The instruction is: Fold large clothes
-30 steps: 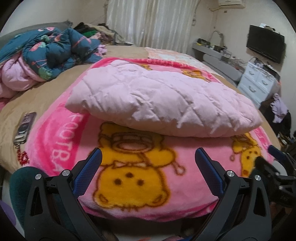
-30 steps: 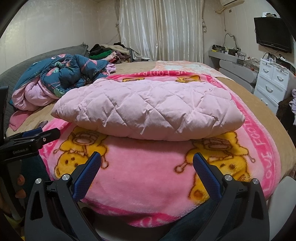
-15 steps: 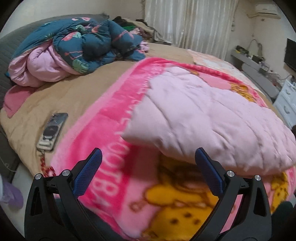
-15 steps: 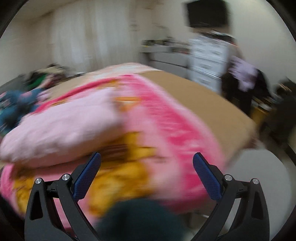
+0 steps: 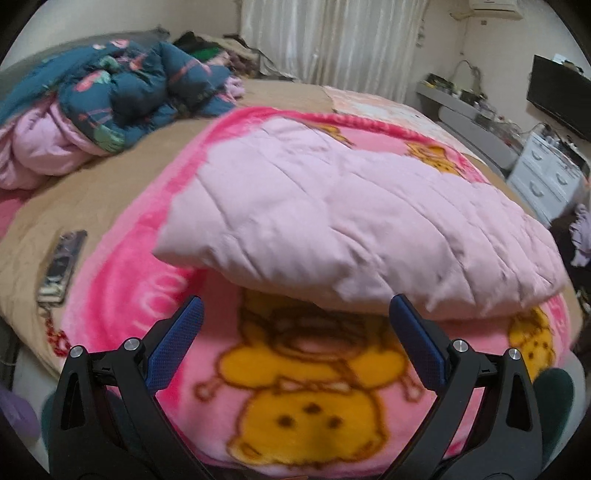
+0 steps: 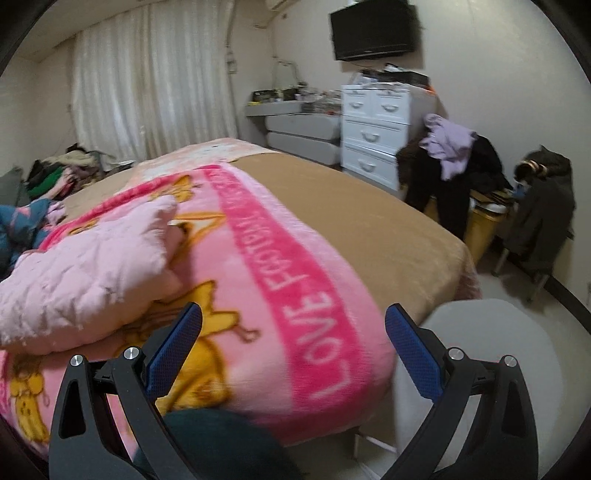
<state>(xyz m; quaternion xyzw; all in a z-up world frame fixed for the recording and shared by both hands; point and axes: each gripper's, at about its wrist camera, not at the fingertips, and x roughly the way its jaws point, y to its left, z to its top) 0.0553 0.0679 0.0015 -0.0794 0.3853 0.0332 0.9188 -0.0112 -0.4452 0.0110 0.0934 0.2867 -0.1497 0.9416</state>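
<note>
Bedroom, with white curtains point(image 5: 351, 40) closed across the far wall and a tan bedsheet point(image 6: 351, 206) covering the bed. A pink cartoon blanket point(image 5: 306, 387) is spread over the near part of the bed, its yellow figures facing the foot end and a darker pink border with white lettering running along its right edge. The pale pink quilted garment point(image 5: 351, 221), folded into a thick pad, lies flat on this blanket near its middle; the near folded edge overhangs the printed figure slightly.

Left gripper point(image 5: 303, 325): held above the near edge of the blanket, just short of the garment's front fold. Its blue-padded fingers point(image 5: 177, 343) stand wide apart with nothing between them.

Right gripper point(image 6: 293, 328): positioned over the right near corner of the blanket, angled toward the room's right side. It too is spread wide and empty. The garment's right end sits to its left, apart from it.

Other items noted: a heap of teal patterned bedding point(image 5: 129, 88) over pink cloth at the far left of the bed; a phone point(image 5: 62, 262) lying on the sheet left of the blanket; a white chest of drawers point(image 6: 373, 133) against the right wall beneath a wall-mounted television point(image 6: 373, 29); dark clothing point(image 6: 458, 173) draped nearby. Both views are somewhat blurred.
</note>
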